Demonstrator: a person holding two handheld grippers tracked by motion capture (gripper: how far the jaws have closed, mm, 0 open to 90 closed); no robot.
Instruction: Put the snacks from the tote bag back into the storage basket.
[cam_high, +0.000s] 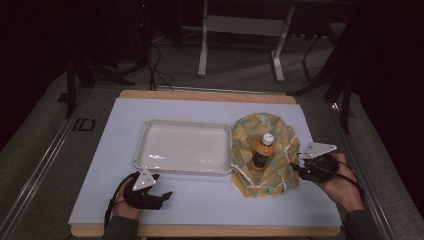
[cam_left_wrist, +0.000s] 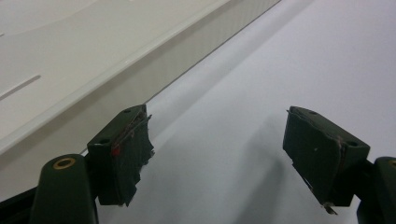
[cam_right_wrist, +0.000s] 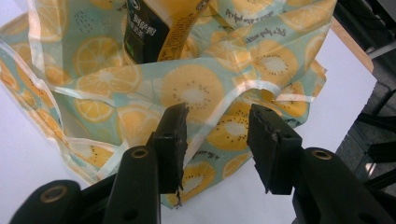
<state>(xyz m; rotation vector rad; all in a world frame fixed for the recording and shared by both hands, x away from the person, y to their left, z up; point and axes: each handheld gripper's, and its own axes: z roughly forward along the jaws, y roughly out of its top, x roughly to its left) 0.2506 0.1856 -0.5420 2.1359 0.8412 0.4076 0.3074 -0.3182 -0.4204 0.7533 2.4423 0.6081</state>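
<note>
A cloth bag printed with lemon and kiwi slices (cam_high: 272, 172) (cam_right_wrist: 196, 88) lies bunched at the right of the white mat. An orange bottle with a dark label and a white cap (cam_high: 261, 151) (cam_right_wrist: 149, 32) stands upright in its middle. My right gripper (cam_high: 295, 169) (cam_right_wrist: 218, 112) is at the bag's right edge, open, its jaws apart on either side of a fold without pressing on it. My left gripper (cam_high: 165, 196) (cam_left_wrist: 217, 114) rests open near the front left, just before the white tray (cam_high: 182, 171) (cam_left_wrist: 140, 60), with nothing between its jaws.
The shallow tray holds nothing and sits mid-table, touching the bag's left side. The white mat (cam_high: 210, 205) covers a wooden board (cam_high: 210, 231). Past the far edge stands a metal frame with legs (cam_high: 202, 55); dark floor lies to both sides.
</note>
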